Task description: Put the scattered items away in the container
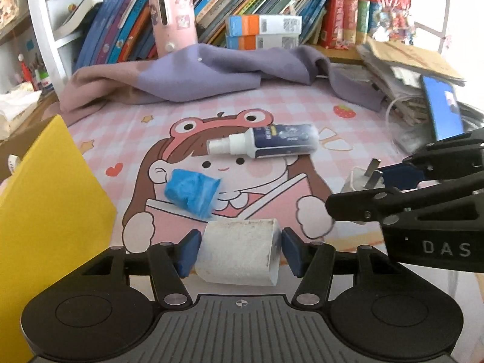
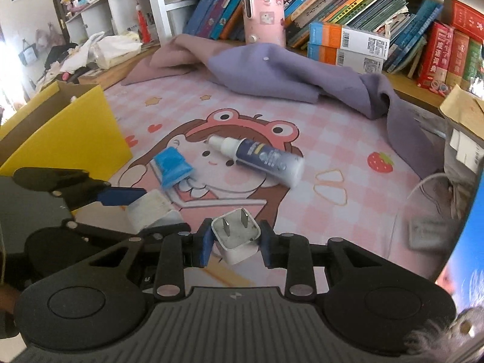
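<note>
My left gripper (image 1: 240,251) straddles a white block (image 1: 239,251) lying on the pink cartoon mat (image 1: 348,127). Its left pad touches the block, and a narrow gap shows at the right pad. My right gripper (image 2: 234,242) is shut on a white charger plug (image 2: 236,239), prongs pointing away from me. The left wrist view shows the same plug (image 1: 361,181) at the right. A blue-and-white spray bottle (image 1: 272,143) lies on its side mid-mat, with a crumpled blue wrapper (image 1: 192,192) nearer. The yellow box (image 1: 45,196) stands open at the left.
A purple and pink cloth (image 1: 196,72) is heaped at the mat's far edge, before a shelf of books and a pink cylinder (image 1: 174,18). Rubber bands (image 2: 331,186) lie right of the bottle. Stacked papers, a phone (image 1: 441,106) and a white cable (image 2: 423,187) crowd the right.
</note>
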